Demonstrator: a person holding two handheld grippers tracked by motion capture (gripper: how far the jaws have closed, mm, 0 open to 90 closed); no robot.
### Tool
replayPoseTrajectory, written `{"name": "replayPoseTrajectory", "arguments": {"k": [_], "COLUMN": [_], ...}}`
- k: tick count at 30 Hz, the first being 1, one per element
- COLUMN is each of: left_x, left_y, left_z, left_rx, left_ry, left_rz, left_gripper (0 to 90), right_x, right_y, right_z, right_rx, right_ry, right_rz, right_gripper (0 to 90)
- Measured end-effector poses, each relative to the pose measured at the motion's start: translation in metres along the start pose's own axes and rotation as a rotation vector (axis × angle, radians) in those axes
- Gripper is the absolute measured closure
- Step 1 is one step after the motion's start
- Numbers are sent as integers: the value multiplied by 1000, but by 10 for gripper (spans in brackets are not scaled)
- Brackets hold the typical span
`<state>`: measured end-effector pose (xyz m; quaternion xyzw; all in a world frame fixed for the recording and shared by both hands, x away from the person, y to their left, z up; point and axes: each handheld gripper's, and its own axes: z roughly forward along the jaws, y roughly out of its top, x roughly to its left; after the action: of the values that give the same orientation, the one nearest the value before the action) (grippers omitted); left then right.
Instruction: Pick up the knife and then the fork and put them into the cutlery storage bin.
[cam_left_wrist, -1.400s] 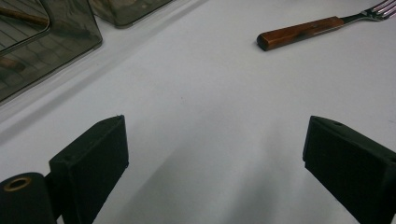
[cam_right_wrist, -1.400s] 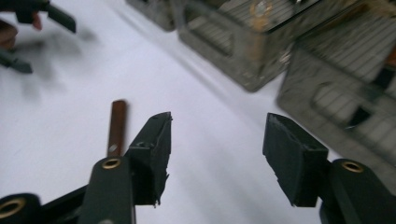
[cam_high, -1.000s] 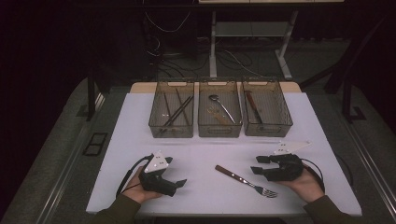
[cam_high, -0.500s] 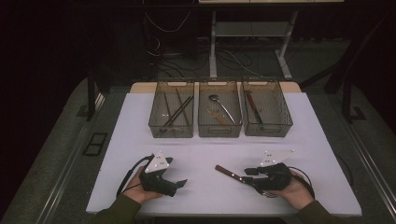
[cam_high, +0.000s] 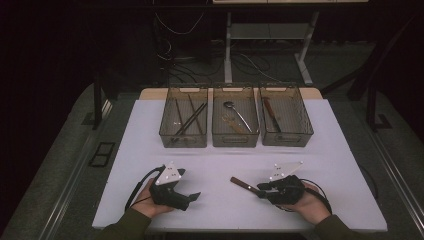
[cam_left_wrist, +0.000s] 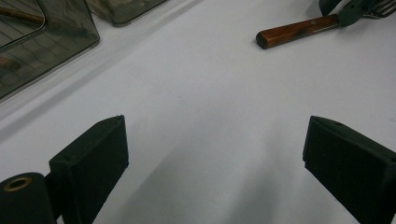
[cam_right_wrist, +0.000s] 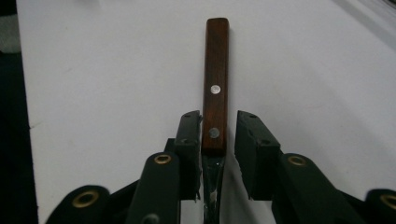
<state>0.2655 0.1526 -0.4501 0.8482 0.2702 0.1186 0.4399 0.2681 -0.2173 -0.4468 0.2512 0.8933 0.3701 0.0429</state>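
Our right gripper lies low over the white table, pointing toward the table's left side, with its jaws straddling the fork where the wooden handle meets the metal neck. They have just been closing; one pad sits against the handle's side, while a narrow gap shows at the other, so we don't yet have a firm grip. From above, the right hand cups the tool from behind, wrist near the table's front edge. The fork's tines are hidden beneath the gripper, and only the brown handle pokes out. Our left gripper rests on the table in the left hand, jaws spread wide with nothing between them. Contents of the three bins are dim and hard to sort out.
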Motion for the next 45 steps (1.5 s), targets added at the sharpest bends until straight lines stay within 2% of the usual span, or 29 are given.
{"name": "replayPoseTrajectory", "arguments": {"k": [10, 20, 33, 45], "left_x": [0, 0, 0, 0], "left_y": [0, 0, 0, 0], "left_z": [0, 0, 0, 0], "left_rx": [1, 8, 10, 10], "left_ry": [-1, -3, -4, -5], "left_rz": [1, 8, 10, 11], "left_gripper": [58, 59, 58, 58], "right_x": [5, 3, 5, 0], "right_y": [-2, -3, -2, 0], "right_z": [2, 1, 1, 0], "right_rx": [5, 2, 7, 16], "right_ry": [-30, -11, -28, 1], "right_rz": [-79, -93, -79, -35], "right_gripper": [743, 774, 779, 780]}}
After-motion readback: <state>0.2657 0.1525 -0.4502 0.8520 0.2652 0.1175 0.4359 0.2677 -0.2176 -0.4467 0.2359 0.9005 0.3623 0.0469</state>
